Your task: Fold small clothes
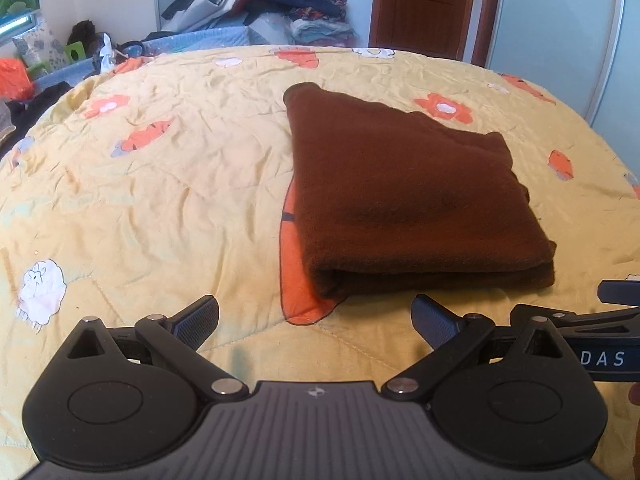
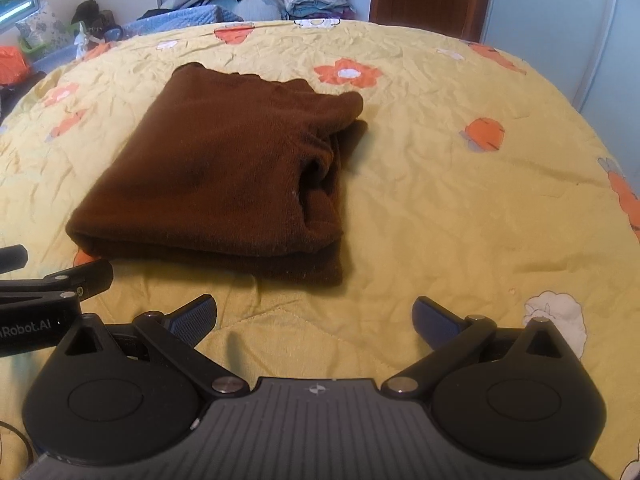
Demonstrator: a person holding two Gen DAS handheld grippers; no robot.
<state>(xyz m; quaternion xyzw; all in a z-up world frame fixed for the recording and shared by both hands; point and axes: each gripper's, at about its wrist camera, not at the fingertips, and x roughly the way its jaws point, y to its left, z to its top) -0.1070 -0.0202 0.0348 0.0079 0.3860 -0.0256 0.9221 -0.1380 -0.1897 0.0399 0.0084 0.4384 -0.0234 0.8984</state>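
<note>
Both grippers, left (image 1: 315, 322) lettered "Robot.AI", right (image 2: 314, 320) "DAS", jaws apart, face the folded brown cloth (image 1: 404, 196) on the bed (image 1: 160, 184).

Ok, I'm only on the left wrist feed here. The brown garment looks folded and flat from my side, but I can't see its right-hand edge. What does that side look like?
Observer: On the right wrist view the brown garment shows loose layers bunched along its right edge, with an open gap between the folds.
Operator: Is the right gripper holding any of it?
Observer: No. The right gripper is open, short of the garment's near edge, with only the yellow quilt between its fingers.
Operator: And anything on the quilt beside that edge?
Observer: Nothing loose that I can see, just printed orange flowers; a sheep print lies beside the gripper's right finger.
</note>
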